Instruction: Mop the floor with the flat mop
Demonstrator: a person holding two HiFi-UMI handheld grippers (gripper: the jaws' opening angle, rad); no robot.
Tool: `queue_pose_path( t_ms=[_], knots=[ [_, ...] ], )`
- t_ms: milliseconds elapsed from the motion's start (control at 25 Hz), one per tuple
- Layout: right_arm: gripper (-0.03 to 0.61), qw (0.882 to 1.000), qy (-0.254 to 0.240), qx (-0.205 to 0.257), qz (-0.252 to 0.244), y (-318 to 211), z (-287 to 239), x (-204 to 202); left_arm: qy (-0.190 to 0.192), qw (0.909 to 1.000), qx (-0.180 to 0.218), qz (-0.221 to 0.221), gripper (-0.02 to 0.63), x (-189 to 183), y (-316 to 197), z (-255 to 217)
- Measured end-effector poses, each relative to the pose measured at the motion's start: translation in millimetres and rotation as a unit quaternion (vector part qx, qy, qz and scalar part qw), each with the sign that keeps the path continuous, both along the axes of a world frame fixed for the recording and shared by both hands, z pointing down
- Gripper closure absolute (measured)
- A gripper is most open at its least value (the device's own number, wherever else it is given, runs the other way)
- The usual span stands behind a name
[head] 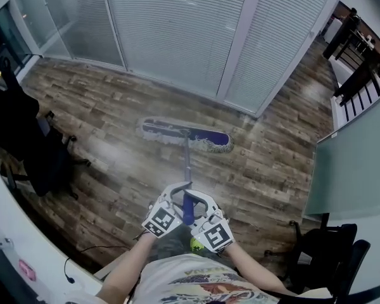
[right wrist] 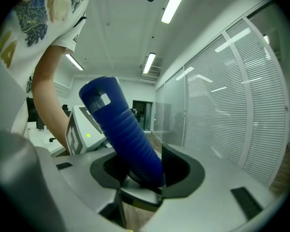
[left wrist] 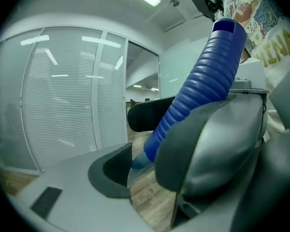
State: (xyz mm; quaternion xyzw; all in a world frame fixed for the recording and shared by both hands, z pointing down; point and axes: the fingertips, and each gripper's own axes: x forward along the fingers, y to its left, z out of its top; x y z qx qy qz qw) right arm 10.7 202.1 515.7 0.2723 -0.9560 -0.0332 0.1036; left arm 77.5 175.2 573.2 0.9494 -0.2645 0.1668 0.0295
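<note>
The flat mop's head point(head: 185, 135), blue with a pale fringe, lies flat on the wood floor point(head: 101, 106) near the glass partition. Its metal pole point(head: 187, 160) runs back to a ribbed blue grip point(head: 188, 209). Both grippers close round that grip side by side: my left gripper point(head: 171, 198) from the left, my right gripper point(head: 204, 201) from the right. In the left gripper view the blue grip point(left wrist: 198, 88) rises between the grey jaws. The right gripper view shows the same grip point(right wrist: 128, 132) seated in the dark jaw pads point(right wrist: 181, 170).
A blinds-covered glass partition point(head: 177, 30) bounds the far side. A black office chair point(head: 31, 144) stands at the left and another chair point(head: 332, 258) at the lower right. A frosted glass panel point(head: 351, 163) stands at the right. A white desk edge point(head: 25, 258) runs along the lower left.
</note>
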Motion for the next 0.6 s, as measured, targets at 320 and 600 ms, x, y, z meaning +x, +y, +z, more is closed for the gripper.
queue_pose_path(
  t_ms=[320, 600],
  knots=[
    [0.396, 0.999, 0.002, -0.006, -0.052, 125.2, 10.0, 53.5, -0.007, 0.9990, -0.002, -0.045, 0.436, 49.4, 118.6, 9.6],
    [0.397, 0.997, 0.005, -0.003, -0.077, 167.7, 9.4, 62.3, -0.006, 0.9977, -0.004, -0.067, 0.436, 56.2, 158.3, 9.0]
  ],
)
